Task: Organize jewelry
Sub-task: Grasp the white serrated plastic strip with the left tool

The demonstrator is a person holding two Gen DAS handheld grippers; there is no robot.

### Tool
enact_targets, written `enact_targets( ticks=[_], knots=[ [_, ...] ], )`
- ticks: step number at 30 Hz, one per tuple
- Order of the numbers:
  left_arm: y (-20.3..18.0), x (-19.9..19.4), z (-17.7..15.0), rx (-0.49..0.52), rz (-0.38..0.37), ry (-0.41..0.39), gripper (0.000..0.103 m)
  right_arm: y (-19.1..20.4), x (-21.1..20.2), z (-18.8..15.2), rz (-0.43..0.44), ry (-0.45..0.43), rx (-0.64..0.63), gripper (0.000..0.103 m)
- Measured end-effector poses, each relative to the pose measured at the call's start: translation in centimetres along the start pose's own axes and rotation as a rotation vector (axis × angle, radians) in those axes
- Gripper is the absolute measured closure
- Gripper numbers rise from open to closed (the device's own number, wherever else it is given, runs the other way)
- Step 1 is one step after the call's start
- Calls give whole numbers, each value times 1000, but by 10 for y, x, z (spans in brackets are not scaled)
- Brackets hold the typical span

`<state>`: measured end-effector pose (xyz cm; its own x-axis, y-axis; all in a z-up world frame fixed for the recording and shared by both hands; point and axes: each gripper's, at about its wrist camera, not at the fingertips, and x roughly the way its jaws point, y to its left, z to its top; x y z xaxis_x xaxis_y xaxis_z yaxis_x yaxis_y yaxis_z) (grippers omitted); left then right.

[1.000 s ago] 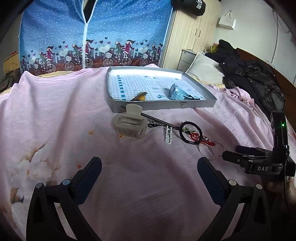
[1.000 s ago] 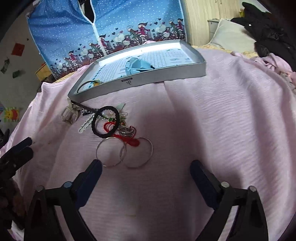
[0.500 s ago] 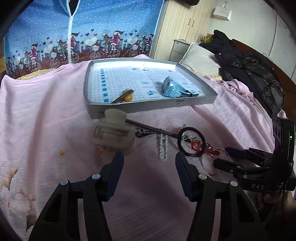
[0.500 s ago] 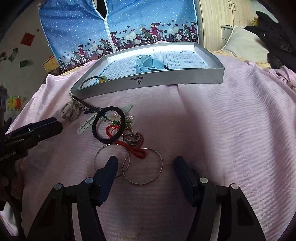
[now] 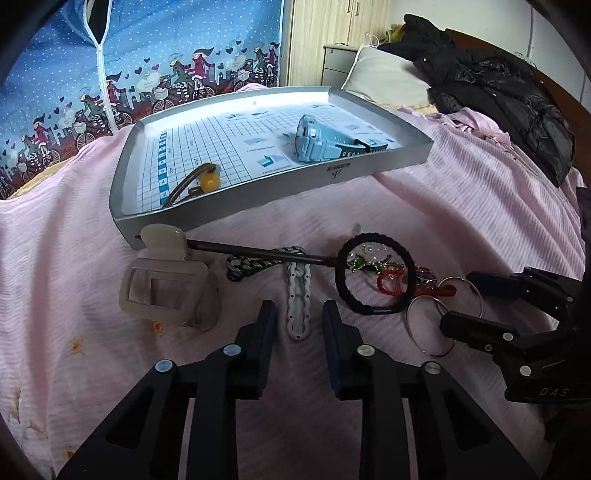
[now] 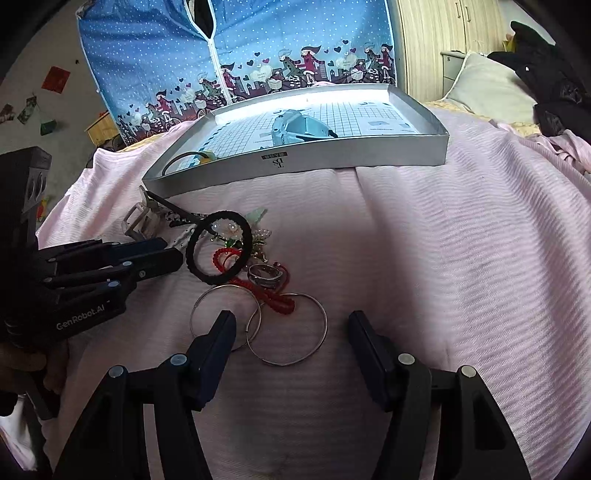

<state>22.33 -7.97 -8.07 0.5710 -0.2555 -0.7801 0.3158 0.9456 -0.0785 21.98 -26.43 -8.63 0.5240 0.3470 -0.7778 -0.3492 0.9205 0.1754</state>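
A silver tray (image 5: 258,199) on the pink bedspread holds a pale blue watch (image 5: 314,138) and a hair tie with a yellow bead (image 5: 208,181). In front of it lie a beige claw clip (image 5: 170,288), a dark hair stick (image 5: 258,253), a white snap clip (image 5: 299,306), a black hair tie (image 5: 373,273), a red cord (image 6: 273,301), a ring (image 6: 264,275) and silver hoops (image 6: 286,328). My left gripper (image 5: 299,319) is open by a narrow gap, with the white clip's near end between its tips. The open right gripper (image 6: 291,325) straddles the hoops.
A pillow (image 5: 384,77) and a black jacket (image 5: 498,99) lie at the back right of the bed. A blue fabric wardrobe (image 6: 258,44) and a wooden cabinet (image 5: 332,33) stand behind the tray. The pink bedspread (image 6: 461,240) is bare to the right of the jewelry.
Both grippers have moved forward and lower toward the jewelry pile. The left fingers have narrowed a lot around the white clip. The right fingers have narrowed somewhat around the hoops.
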Motion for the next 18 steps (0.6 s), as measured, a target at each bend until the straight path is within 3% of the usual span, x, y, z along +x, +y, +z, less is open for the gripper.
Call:
enact_targets(
  ticks=[3,10,18],
  knots=[
    [1,4,0,-4,10,12,91,1,3,-1,-37,4,-3,42],
    [-5,4,-5,-6,33,32,93,8,6,-4,-96,4,-41,42],
    [0,-18,-31,-130,-72,55,94,10,6,-4,-96,27,-40,38]
  ],
)
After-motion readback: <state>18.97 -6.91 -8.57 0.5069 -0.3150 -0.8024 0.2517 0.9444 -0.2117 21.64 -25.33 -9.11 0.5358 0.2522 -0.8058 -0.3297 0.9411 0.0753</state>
